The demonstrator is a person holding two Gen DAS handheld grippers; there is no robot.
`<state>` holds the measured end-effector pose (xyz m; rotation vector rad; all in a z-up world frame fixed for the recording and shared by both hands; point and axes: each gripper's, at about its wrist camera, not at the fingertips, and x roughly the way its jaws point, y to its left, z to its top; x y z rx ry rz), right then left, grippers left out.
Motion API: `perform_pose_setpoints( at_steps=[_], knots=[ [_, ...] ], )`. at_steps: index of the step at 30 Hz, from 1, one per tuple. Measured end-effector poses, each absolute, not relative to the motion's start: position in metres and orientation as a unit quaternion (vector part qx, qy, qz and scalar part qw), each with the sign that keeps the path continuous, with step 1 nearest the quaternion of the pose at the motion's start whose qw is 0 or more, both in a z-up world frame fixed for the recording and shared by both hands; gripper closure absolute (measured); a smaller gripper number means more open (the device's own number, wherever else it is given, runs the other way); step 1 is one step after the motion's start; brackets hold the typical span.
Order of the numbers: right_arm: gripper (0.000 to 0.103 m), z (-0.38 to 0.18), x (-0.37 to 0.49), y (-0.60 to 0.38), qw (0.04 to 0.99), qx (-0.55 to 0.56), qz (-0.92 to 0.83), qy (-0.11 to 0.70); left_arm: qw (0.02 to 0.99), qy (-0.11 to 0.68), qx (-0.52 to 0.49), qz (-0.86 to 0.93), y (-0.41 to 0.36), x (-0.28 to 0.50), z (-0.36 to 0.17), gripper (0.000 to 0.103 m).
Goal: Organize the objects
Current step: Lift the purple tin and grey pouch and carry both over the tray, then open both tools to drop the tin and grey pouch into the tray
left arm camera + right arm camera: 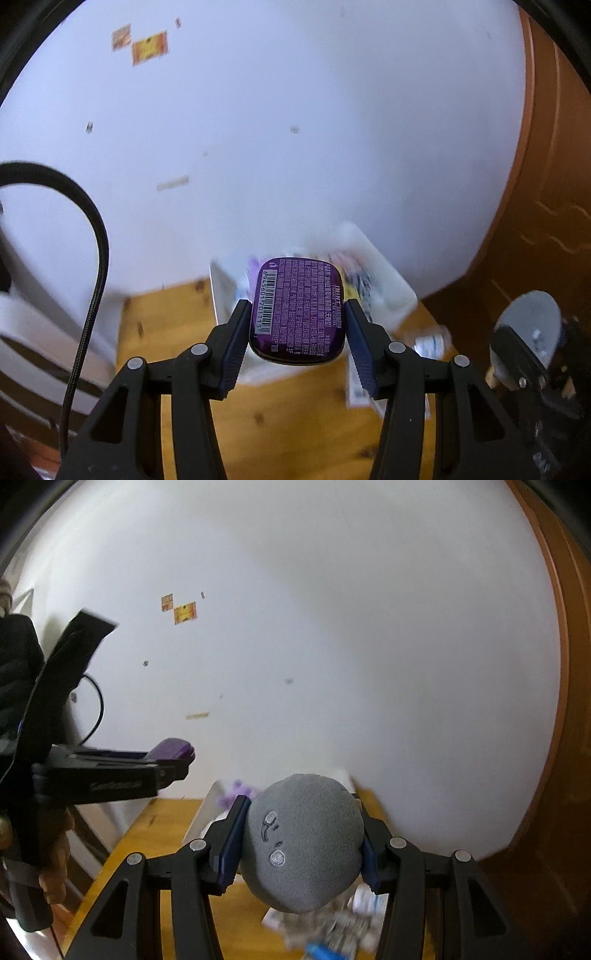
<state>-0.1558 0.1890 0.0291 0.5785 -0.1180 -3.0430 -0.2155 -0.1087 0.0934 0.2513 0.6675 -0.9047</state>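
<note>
Pinching a purple mint tin (297,312) by its two long edges, the left gripper (297,317) holds it raised above a white bin (384,280) on the wooden table (166,321). The right gripper (301,843) squeezes a grey plush ball (301,840) between its pads, above the same table's scattered packets (365,901).

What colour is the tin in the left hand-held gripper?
Purple tin, pale print and a white barcode; clearest in the left wrist view.

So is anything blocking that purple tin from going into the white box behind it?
Nothing visible. The left tongs hold the purple tin up in the air, with the white box open just beyond it, though its contents look blurred.
</note>
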Motion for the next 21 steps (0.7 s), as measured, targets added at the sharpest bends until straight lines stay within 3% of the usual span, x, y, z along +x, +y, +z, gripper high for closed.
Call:
perform_pose_setpoints(
  at_steps=[10,21],
  knots=[
    [0.049,0.027,-0.254,0.184,0.004,0.209,-0.977,-0.03,0.835,0.357,0.094,-0.408,-0.196,-0.132,0.1,0.049],
    [0.048,-0.044,-0.341,0.186,-0.019,0.293,-0.955,-0.044,0.801,0.411,0.159,-0.405,-0.274,-0.094,0.022,0.048]
  ],
)
